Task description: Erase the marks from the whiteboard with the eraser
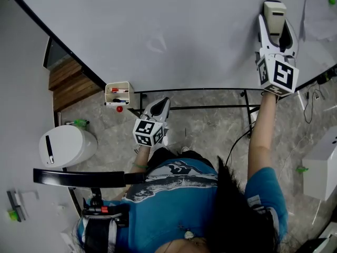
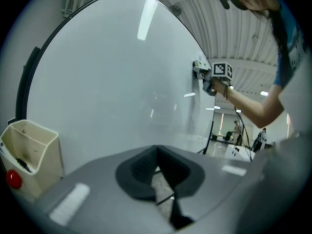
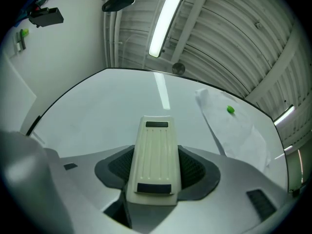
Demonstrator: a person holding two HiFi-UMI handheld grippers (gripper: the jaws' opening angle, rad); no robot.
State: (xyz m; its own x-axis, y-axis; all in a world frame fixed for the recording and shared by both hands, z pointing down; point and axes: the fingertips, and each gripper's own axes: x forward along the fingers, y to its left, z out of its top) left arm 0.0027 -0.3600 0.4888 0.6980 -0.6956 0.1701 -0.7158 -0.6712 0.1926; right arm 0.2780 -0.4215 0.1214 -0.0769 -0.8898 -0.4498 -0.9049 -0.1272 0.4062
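While the right gripper (image 1: 275,25) is raised high at arm's length, its jaws are clamped on the sides of a cream eraser (image 1: 274,9), which sticks out past the jaw tips. The eraser lies against the whiteboard (image 1: 158,30) near its upper right part, close to a sheet of paper (image 3: 239,126) pinned there by a small green magnet (image 3: 230,110). In the right gripper view the eraser's ribbed back faces the camera, with a dark patch at each end.

The left gripper (image 1: 158,107) hangs low by the board's bottom edge, its jaws drawn together with nothing between them. Just to its left, a cream marker box (image 1: 118,94) is fixed to the board, holding markers, with a red round knob (image 1: 119,108) just under it. A faint triangular outline (image 1: 156,45) shows on the board's middle, well apart from the eraser.
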